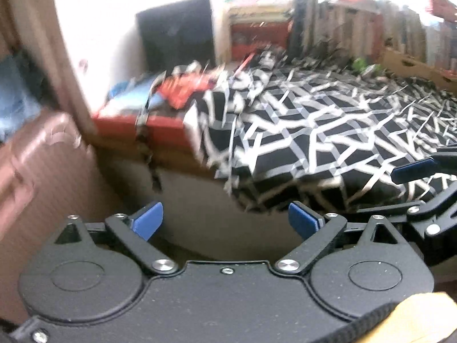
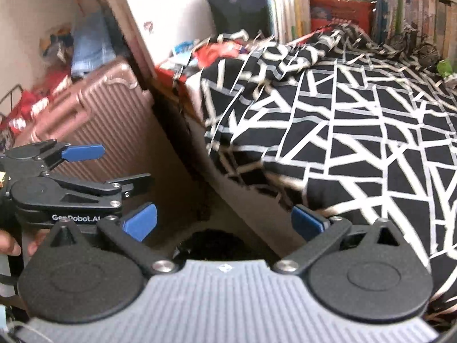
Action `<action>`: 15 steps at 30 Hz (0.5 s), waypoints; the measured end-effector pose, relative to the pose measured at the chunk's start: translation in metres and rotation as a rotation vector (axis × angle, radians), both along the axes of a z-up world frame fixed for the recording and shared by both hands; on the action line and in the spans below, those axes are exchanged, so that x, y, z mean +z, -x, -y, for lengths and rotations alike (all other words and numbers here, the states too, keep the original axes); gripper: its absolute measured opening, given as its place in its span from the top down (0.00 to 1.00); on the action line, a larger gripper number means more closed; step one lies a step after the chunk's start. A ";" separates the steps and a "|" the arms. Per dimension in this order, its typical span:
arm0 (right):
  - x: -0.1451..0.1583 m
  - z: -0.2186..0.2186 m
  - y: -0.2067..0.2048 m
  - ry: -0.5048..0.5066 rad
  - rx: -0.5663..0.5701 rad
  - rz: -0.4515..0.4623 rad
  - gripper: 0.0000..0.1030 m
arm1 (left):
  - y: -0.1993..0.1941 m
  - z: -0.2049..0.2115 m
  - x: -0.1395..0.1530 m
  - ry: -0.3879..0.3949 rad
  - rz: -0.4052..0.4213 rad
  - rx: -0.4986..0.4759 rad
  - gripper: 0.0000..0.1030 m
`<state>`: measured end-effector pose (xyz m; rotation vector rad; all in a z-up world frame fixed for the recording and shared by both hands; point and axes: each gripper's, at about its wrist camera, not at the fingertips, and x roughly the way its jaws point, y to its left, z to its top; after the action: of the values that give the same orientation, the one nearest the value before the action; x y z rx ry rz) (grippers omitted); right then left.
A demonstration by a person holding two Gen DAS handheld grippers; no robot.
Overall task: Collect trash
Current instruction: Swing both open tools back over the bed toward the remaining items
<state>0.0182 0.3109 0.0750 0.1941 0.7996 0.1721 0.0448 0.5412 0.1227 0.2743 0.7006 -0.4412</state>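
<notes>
Both claws — left claw (image 1: 225, 221) and right claw (image 2: 224, 221) — gape wide and empty, aimed bedward at the green scrap (image 2: 445, 67), presumably scouting trash.

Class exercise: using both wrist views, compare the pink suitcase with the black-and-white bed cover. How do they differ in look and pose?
The pink suitcase is one plain colour with ribbed, hard-looking sides; the bed cover is black, crossed by white lines, and soft, with folds. The suitcase stands leaning at the left beside the bed; the cover lies spread over it, its edge hanging down. Neither is touched by the open left gripper or right gripper.
</notes>
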 end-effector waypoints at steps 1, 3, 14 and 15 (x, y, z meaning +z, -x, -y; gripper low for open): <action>0.007 0.005 -0.001 -0.003 -0.011 -0.003 0.00 | -0.002 0.005 0.011 0.006 0.015 -0.020 0.08; 0.023 0.018 -0.005 -0.014 -0.038 -0.020 0.00 | -0.006 0.016 0.031 0.015 0.038 -0.052 0.08; 0.123 0.101 -0.010 -0.063 -0.127 0.099 0.00 | -0.028 0.088 0.140 0.008 0.156 -0.245 0.09; 0.132 0.110 -0.010 -0.077 -0.138 0.111 0.00 | -0.030 0.097 0.152 0.008 0.174 -0.259 0.09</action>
<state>0.0279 0.2011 0.2075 0.3086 0.6669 0.0827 0.0744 0.4447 0.2743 0.3928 0.4940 -0.6580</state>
